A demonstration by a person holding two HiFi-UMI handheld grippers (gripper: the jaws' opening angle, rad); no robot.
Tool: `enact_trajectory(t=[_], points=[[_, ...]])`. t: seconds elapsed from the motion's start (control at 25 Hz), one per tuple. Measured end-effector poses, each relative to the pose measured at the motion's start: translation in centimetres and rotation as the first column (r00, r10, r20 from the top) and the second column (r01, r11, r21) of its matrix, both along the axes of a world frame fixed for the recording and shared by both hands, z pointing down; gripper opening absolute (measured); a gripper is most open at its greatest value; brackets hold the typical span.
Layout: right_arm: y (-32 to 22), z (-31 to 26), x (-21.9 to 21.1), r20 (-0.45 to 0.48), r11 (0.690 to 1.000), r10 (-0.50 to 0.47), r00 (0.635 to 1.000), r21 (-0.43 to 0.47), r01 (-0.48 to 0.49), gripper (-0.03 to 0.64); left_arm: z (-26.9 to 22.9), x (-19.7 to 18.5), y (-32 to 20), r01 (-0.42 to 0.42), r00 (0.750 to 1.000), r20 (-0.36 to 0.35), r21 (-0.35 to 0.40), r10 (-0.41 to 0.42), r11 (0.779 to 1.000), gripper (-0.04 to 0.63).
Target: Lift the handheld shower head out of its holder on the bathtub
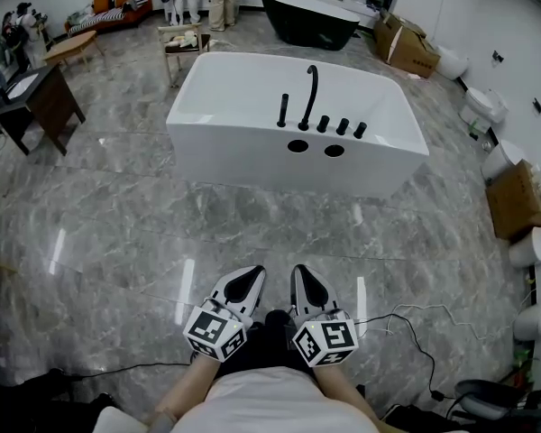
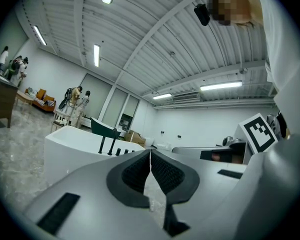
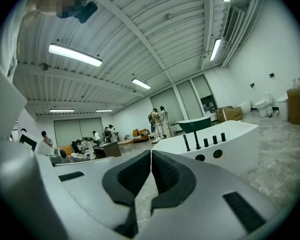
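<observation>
**head view**
- forearms (image 1: 187, 388): nearest the camera at the bottom edge, drawn in beside a light shirt (image 1: 270, 404), side by side.
- left gripper (image 1: 252, 272): held low in front of the body, marker cube toward the camera, nose aimed at the white bathtub (image 1: 243, 165); jaws drawn together to one tip.
- right gripper (image 1: 299, 271): just beside the left one and parallel to it, aimed the same way, jaws likewise together.
- floor (image 1: 117, 242): grey marble, a broad stretch between the grippers and the tub.
- handheld shower head (image 1: 283, 111): a slim black rod seated in its holder on the tub's near rim, long axis upright, tip pointing up. It is the leftmost black fitting, well apart from both grippers.
- spout (image 1: 311, 93): tall and hooked, just right of the rod; three knobs (image 1: 343, 126) follow in a row.

**left gripper view**
- left gripper (image 2: 150, 152): points level; its ribbed black pads meet along a thin line, closed on each other and gripping nothing.
- handheld shower head (image 2: 102, 144): far beyond the jaws, left of their line, upright on the rim with the spout at its right.

**right gripper view**
- right gripper (image 3: 151, 153): tipped slightly downward, pads pressed together, gripping nothing.
- handheld shower head (image 3: 186, 142): far off, right of the jaw line, vertical on the tub rim, left of the spout.
</observation>
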State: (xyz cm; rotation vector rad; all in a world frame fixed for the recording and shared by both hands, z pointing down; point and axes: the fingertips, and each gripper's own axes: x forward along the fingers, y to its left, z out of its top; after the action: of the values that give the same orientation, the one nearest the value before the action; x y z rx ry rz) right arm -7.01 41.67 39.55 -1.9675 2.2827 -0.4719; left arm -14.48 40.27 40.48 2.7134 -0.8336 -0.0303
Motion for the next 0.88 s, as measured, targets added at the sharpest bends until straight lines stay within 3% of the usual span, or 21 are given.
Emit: enact_trajectory(t=[0.36, 0.88], points=[[-2.1, 0.5, 1.7, 0.007, 0.999, 0.031, 1.000, -0.010, -0.031, 0.018, 0.2, 0.4, -2.1, 0.005, 1.000, -0.009, -0.008, -0.005, 1.000, 0.011], [-9.7, 0.4, 5.7, 0.007, 1.000, 0.000, 1.000, -0.003, 0.000, 0.018, 0.2, 4.1, -9.2, 0.035, 0.999, 0.000, -0.007, -0.035, 0.999, 0.012]])
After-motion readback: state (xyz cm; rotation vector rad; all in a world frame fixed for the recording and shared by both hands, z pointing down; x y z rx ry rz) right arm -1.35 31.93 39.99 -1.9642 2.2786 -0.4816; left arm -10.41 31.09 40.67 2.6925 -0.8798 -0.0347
